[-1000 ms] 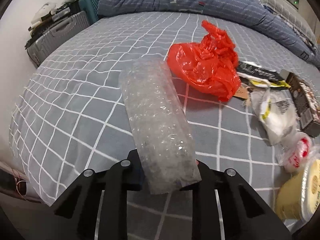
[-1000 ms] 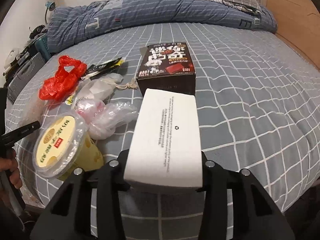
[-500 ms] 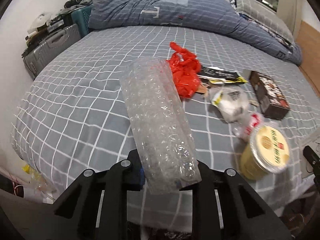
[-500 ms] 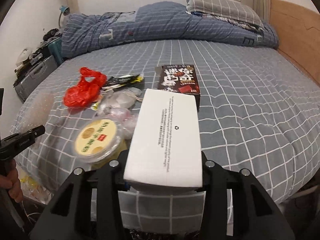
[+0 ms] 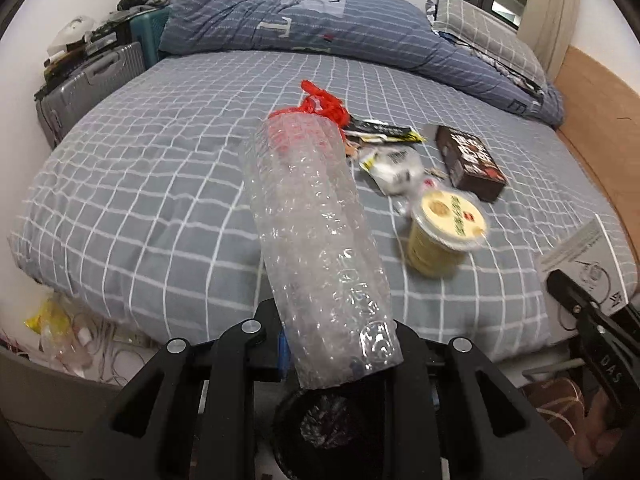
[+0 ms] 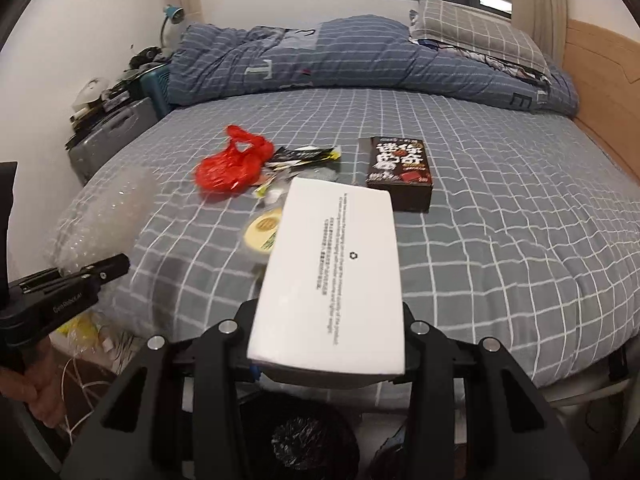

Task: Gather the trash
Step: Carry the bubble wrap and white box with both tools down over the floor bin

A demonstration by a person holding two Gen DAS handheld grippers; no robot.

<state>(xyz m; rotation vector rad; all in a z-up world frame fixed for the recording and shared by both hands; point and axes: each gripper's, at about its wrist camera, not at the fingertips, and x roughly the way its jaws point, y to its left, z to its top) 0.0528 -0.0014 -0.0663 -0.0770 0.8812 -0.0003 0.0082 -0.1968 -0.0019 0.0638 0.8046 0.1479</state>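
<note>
My left gripper (image 5: 336,352) is shut on a clear bubble-wrap roll (image 5: 316,236), held off the bed's foot edge above a black-lined trash bin (image 5: 324,428). My right gripper (image 6: 328,360) is shut on a white box (image 6: 332,276), also above the bin (image 6: 308,436). On the grey checked bed (image 6: 500,220) lie a red plastic bag (image 6: 232,168), a dark box (image 6: 400,172), a yellow lidded cup (image 5: 444,236), white wrappers (image 5: 396,168) and a black-yellow sachet (image 5: 380,132).
A rolled blue duvet (image 6: 360,60) and pillow (image 6: 472,28) lie at the bed's far end. A grey suitcase (image 5: 88,84) with clutter stands at the left. Cables and a yellow bag (image 5: 52,316) lie on the floor below the bed edge.
Both grippers have pulled back from the bed with their loads, past the foot edge. The trash bin has come into view below them.
</note>
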